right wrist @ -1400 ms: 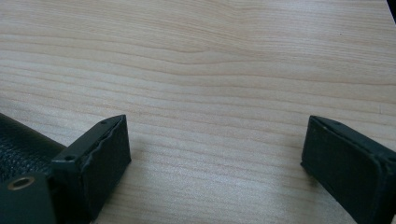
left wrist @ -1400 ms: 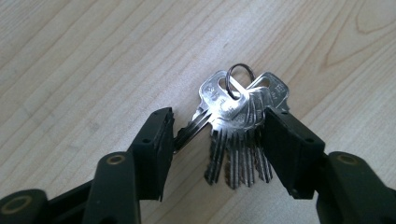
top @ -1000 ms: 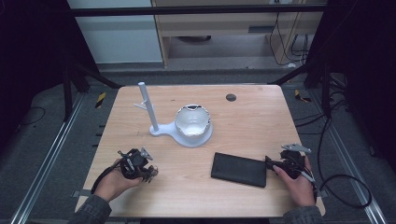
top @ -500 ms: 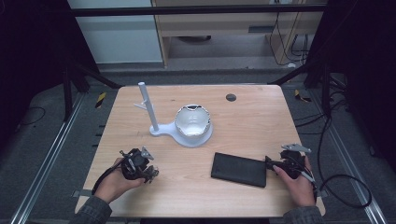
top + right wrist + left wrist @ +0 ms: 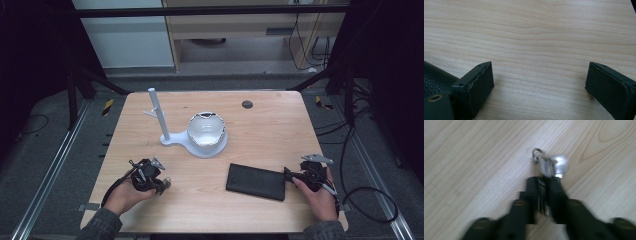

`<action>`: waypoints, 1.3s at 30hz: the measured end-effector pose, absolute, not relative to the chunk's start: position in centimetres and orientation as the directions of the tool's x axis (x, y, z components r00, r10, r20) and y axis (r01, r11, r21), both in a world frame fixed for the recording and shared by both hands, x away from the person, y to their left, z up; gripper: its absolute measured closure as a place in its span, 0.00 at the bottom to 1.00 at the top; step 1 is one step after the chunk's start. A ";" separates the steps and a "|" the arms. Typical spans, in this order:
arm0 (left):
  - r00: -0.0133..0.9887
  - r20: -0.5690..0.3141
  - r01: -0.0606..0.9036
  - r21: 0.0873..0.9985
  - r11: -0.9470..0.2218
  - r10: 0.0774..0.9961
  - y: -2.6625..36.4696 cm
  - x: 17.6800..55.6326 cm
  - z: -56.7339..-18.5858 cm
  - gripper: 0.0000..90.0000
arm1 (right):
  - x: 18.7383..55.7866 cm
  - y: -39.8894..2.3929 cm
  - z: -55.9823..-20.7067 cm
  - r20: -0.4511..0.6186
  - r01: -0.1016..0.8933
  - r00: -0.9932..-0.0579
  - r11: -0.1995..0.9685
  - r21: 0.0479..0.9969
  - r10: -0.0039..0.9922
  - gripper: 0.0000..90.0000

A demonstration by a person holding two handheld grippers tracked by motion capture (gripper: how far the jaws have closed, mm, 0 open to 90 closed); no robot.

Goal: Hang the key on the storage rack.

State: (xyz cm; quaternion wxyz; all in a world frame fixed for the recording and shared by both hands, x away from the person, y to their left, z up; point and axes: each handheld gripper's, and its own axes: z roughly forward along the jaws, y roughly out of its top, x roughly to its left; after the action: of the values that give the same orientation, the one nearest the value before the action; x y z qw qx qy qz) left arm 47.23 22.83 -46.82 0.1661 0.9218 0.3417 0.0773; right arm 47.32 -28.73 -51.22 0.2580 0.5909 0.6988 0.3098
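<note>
Left gripper view: my left tongs (image 5: 543,185) have just been closing and now pinch a bunch of keys (image 5: 549,167), whose ring and shiny ends stick out past the tips over the wooden table (image 5: 469,157). In the high view those tongs (image 5: 162,183) sit near the left front of the table. My right tongs (image 5: 537,82) stand wide with nothing between them, just beside the black wallet (image 5: 256,181) at the right front.

Wooden counter (image 5: 270,125), light grain. White stand (image 5: 172,135) with upright post and side peg, its round base carrying a white bowl (image 5: 205,131) with chipped rim. Small dark round disc (image 5: 247,104) near the far edge, well apart from the bowl.
</note>
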 end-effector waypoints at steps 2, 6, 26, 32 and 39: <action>0.753 0.024 0.607 0.362 -0.707 0.658 22.8 47.0 -46.8 0.91 | 47.3 -28.7 -51.2 0.006 0.666 -0.168 0.108 0.738 0.986 0.09; 0.751 0.025 0.611 0.354 -0.708 0.660 22.6 47.0 -46.8 0.92 | 47.3 -28.7 -51.2 0.006 0.666 -0.167 0.108 0.738 0.986 0.09; 0.738 0.057 0.596 0.412 -0.690 0.672 23.3 47.9 -39.2 0.92 | 47.3 -28.7 -51.2 0.006 0.666 -0.167 0.108 0.738 0.986 0.09; 0.723 0.075 0.600 0.425 -0.678 0.686 23.8 49.0 -36.3 0.92 | 47.3 -28.7 -51.2 0.006 0.666 -0.167 0.108 0.738 0.986 0.09; 0.710 0.102 0.592 0.451 -0.669 0.697 24.0 50.1 -33.3 0.92 | 47.3 -28.7 -51.2 0.006 0.666 -0.167 0.108 0.738 0.986 0.09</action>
State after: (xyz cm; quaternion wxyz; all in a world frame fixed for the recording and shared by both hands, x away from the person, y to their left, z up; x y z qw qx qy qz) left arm 50.07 23.97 -33.27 0.1965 0.9035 0.3565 0.1340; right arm 47.31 -28.71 -51.22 0.2580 0.5916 0.6982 0.3097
